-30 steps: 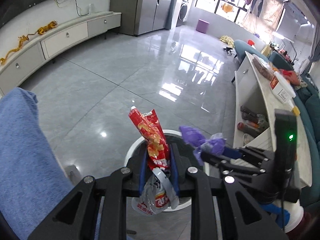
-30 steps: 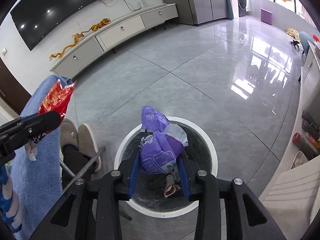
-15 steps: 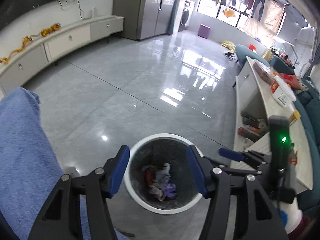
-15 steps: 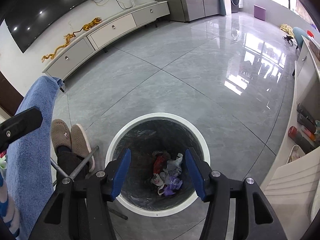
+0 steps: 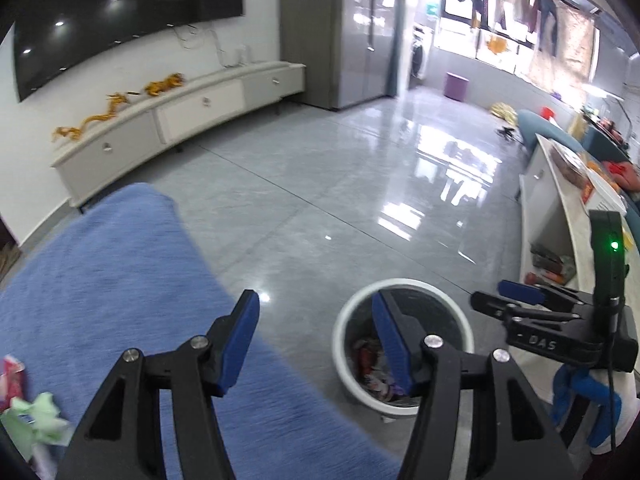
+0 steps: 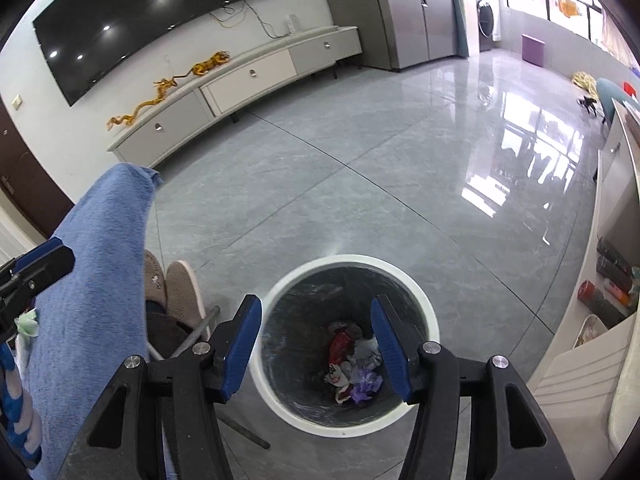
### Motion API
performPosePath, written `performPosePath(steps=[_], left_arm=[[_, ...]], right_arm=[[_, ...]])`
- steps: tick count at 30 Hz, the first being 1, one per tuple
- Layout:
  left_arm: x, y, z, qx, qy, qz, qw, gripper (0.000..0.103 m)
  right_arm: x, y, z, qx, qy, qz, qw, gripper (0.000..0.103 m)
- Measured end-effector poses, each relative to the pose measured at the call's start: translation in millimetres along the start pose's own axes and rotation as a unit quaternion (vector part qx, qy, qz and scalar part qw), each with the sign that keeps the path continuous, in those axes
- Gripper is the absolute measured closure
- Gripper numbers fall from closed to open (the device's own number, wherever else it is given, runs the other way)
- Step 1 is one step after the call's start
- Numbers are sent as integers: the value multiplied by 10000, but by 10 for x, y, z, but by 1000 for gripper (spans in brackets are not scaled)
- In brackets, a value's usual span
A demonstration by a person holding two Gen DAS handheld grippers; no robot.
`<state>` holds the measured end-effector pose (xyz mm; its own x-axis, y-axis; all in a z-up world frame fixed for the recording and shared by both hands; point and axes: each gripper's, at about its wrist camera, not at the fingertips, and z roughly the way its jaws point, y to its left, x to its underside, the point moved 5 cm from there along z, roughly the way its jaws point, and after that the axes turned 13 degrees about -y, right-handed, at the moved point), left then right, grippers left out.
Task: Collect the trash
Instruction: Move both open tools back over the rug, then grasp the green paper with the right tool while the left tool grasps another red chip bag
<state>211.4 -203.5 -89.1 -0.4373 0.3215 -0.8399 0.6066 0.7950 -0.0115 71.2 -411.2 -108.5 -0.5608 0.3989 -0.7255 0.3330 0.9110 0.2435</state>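
Red and purple snack wrappers (image 6: 352, 364): released, now lying in the white-rimmed bin (image 6: 424, 312). Left tongs (image 5: 316, 340) and right tongs (image 6: 316, 344): spread apart, empty. Green wrapper (image 5: 36, 420) left uncollected on the blue-covered tabletop (image 5: 100, 280).

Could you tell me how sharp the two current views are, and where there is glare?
Left wrist view: blurred throughout, the blue cloth smeared; window glare on the floor. Right wrist view: sharp, the bin crisp; glare at right; both bend straight lines.
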Motion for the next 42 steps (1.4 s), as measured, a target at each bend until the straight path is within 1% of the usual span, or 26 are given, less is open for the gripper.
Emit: performPosePath(steps=[6, 13, 16, 21, 25, 29, 34, 42], left_arm=[[-70, 549, -379, -508, -268, -284, 9979, 46], [-106, 1089, -807, -1083, -548, -543, 9911, 46], [-86, 1353, -1001, -1373, -645, -653, 9863, 46], [14, 1784, -1324, -1857, -724, -871, 9760, 46], [167, 2208, -1614, -2274, -731, -1092, 9649, 46], [384, 2587, -1818, -2560, -635, -1358, 9550, 46], [663, 2894, -1895, -2648, -391, -1693, 9485, 46], [956, 3101, -1718, -2439, -40, -2055, 9478, 46]], right_arm=[[-106, 382, -80, -240, -135, -303, 9992, 49], [-179, 859, -176, -611, -276, -576, 9961, 49], [-199, 1092, -204, -800, -307, -727, 9937, 49], [-185, 1636, -255, -1242, -339, -1028, 9863, 49], [-95, 2092, -286, -1627, -296, -1278, 9779, 49], [13, 2533, -336, -1965, -239, -1551, 9679, 49], [221, 3044, -387, -2417, -71, -1846, 9526, 49], [510, 3652, -327, -3004, 318, -2094, 9300, 48]])
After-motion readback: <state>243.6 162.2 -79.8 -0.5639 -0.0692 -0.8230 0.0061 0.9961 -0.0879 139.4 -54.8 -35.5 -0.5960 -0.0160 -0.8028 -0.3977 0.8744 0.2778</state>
